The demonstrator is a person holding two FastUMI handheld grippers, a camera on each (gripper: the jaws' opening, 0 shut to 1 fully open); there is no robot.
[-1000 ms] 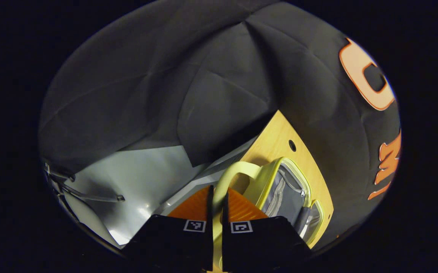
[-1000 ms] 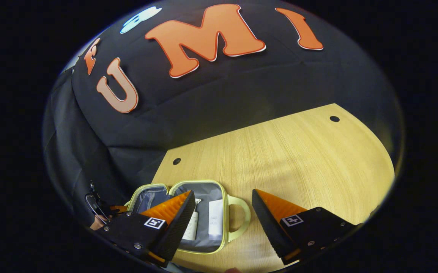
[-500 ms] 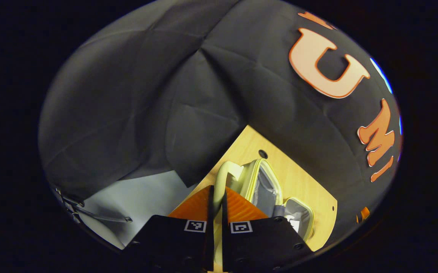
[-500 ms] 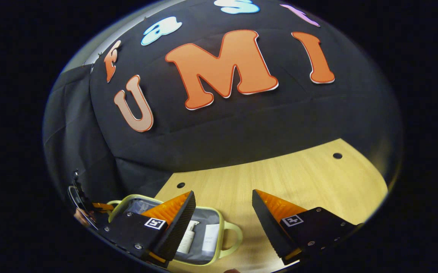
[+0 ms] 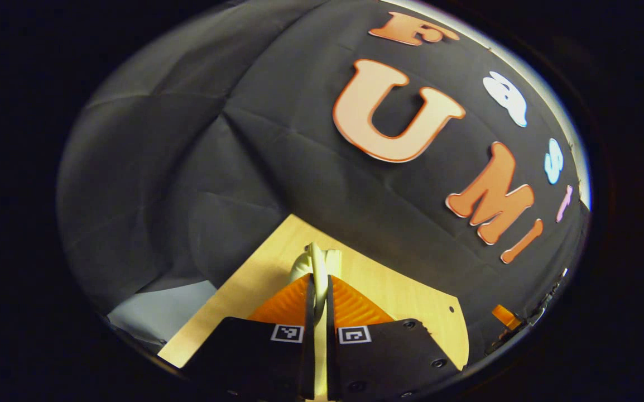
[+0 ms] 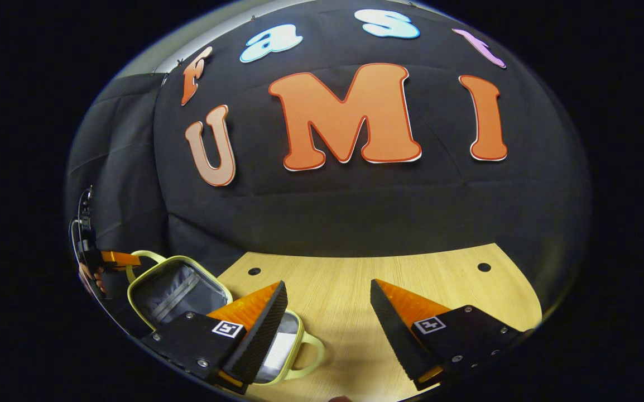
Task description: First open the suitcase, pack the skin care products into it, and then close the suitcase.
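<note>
While the lid of the suitcase [image 6: 174, 287] stands raised on its hinge, the whole job hangs on my left claw [image 5: 317, 290], which is clenched on the lid's pale handle [image 5: 315, 262]; in the right gripper view that same claw shows small at the far left, pinching the loop at the lid's top edge. If the thin, smooth loop slides out from between the fingers, I judge the lid would drop on its own and could land skewed, with the two rims not meeting. Pulling too hard sideways could also drag the light case across the bench [image 6: 355, 279], since nothing pins the base.

My right claw [image 6: 327, 312] is released, its fingers spread wide and holding nothing, hovering just above the bench beside the lower half of the case. A pale skin care box [image 6: 280, 349] lies inside that lower half, partly hidden behind one finger, so I cannot tell how much else is packed. If anything stands proud of the rim, the lid would jam on it.

The bench is light wood with small dark holes [image 6: 484, 267] near its back edge, and black cloth walls close in the booth behind it.
</note>
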